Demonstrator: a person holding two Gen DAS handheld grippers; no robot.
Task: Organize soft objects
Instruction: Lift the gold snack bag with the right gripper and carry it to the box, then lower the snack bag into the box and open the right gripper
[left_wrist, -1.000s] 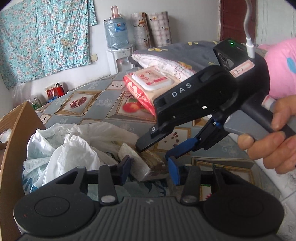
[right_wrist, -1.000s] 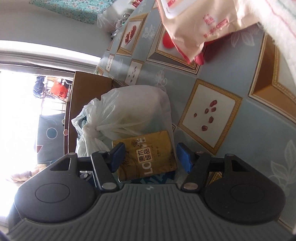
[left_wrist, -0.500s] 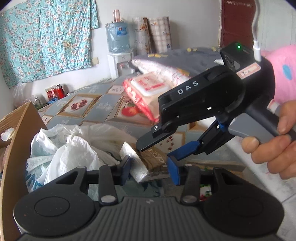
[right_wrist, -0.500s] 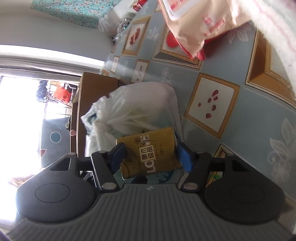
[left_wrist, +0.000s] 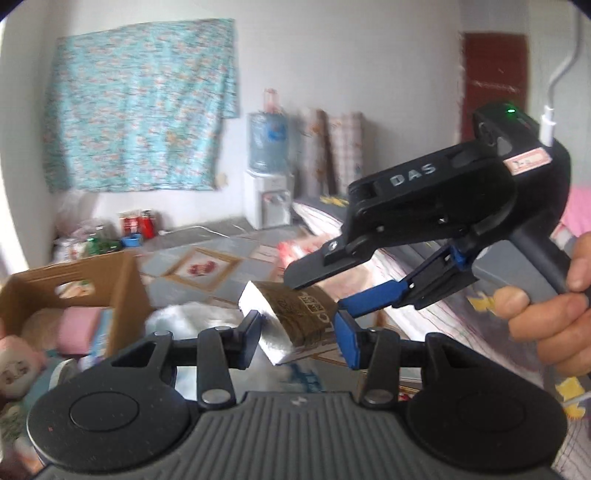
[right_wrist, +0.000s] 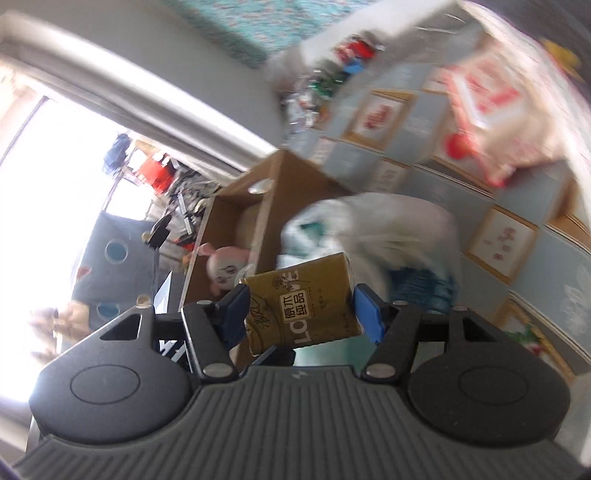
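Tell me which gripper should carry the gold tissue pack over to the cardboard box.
Probably the left gripper: both clamp the gold tissue pack, but the cardboard box sits on its side, beyond the white plastic bag. The right gripper would have to cross over.

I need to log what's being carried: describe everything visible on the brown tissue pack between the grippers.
The brown tissue pack is a soft, glossy plastic-wrapped block, golden-brown with white Chinese characters and "LO..E" lettering, its end fold silvery-white. It hangs tilted in the air, clear of the table, above the white plastic bag and near the cardboard box. The right gripper clamps its two ends; the left gripper pinches it across. Nothing else visibly touches it.
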